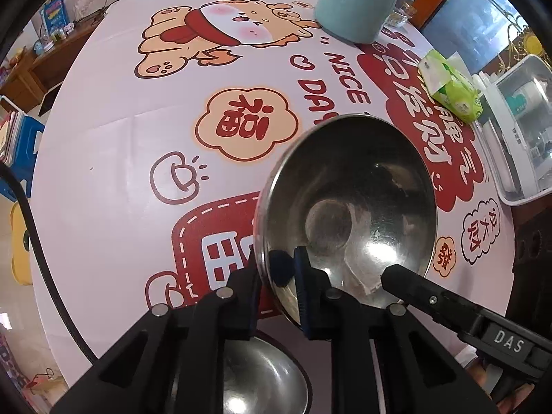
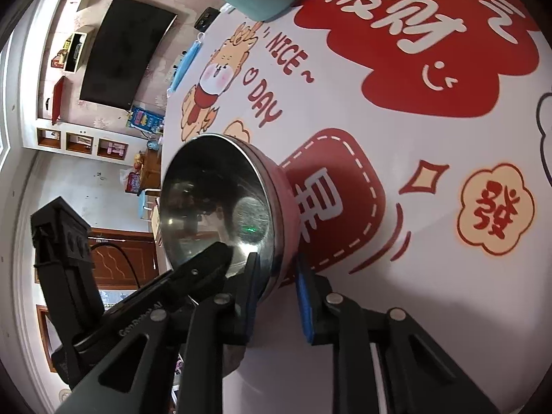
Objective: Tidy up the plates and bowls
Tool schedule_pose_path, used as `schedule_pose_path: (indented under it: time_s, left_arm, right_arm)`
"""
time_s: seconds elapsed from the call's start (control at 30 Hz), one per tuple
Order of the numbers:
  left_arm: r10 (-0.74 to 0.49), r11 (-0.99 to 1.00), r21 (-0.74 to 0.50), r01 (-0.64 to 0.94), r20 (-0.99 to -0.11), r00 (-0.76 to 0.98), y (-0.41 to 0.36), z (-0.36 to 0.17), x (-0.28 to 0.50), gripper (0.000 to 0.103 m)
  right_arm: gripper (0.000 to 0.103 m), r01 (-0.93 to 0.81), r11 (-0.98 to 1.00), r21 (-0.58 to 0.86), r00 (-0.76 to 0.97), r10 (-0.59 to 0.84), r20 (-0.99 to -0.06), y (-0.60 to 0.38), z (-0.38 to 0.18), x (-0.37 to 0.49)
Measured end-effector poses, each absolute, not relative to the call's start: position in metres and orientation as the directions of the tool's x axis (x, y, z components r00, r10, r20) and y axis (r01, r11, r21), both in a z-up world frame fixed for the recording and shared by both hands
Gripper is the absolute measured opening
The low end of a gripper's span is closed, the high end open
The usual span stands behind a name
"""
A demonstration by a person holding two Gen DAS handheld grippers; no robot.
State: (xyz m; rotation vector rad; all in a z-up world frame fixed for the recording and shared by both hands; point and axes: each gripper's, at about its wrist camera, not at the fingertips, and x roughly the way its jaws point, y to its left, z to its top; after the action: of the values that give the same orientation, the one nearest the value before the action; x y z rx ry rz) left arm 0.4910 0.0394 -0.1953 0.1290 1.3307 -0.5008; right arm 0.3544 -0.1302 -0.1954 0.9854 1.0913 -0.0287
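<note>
Two claws, left [image 1: 281,276] and right [image 2: 276,286], both pinching one steel bowl's [image 1: 348,203] rim, tilted above the counter [image 1: 114,158]; keep grips firm; lower level into the second bowl [image 1: 262,376] beneath.

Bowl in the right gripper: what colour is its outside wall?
Red outside, shiny steel inside; the bowl shows this best in the right wrist view.
</note>
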Motion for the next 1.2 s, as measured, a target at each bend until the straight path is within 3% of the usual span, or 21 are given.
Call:
schedule_pose_path:
  time_s: [0.6, 1.2]
  left_arm:
    - [-0.286, 0.852, -0.156, 0.499, -0.938, 0.195, 0.035, -0.154, 0.436, 0.017]
    - [-0.304, 0.836, -0.130, 0.533, -0.919, 0.253, 0.068, -0.101, 0.334, 0.018]
  right_arm:
    - [0.016, 0.491, 0.626, 0.605, 0.524, 0.343, -0.780, -0.125, -0.154, 0.308]
    - [0.016, 0.430, 0.704, 0.566, 0.549, 0.294, -0.783, -0.087, -0.106, 0.226]
